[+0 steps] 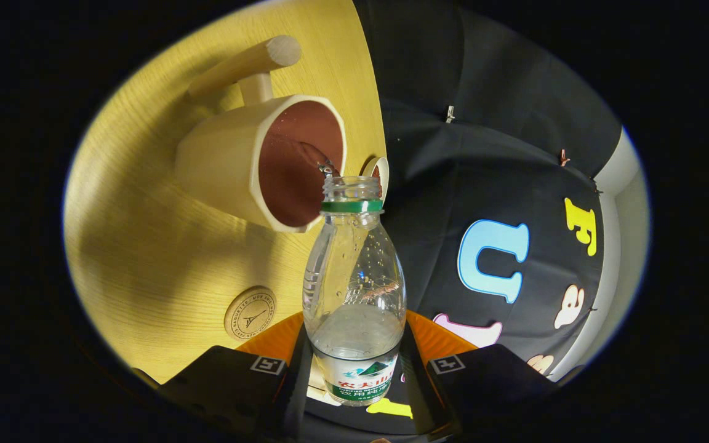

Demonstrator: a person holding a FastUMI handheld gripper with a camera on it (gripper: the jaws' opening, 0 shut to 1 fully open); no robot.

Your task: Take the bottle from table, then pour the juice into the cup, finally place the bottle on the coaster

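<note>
The bottle (354, 289) is clamped between both fingers of the claw (354, 375), its open neck tipped at the cup (262, 163) on the worktop (145, 258).

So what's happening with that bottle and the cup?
A person's hand-held gripper is shut on a clear plastic bottle with a green neck ring, one finger on each side of its labelled lower part. The bottle is tipped so its open mouth sits at the rim of a cream cup with a brown inside and a wooden handle, and a thin stream is running into it. A round wooden coaster waits on the light wooden table, beside the fingers.
</note>
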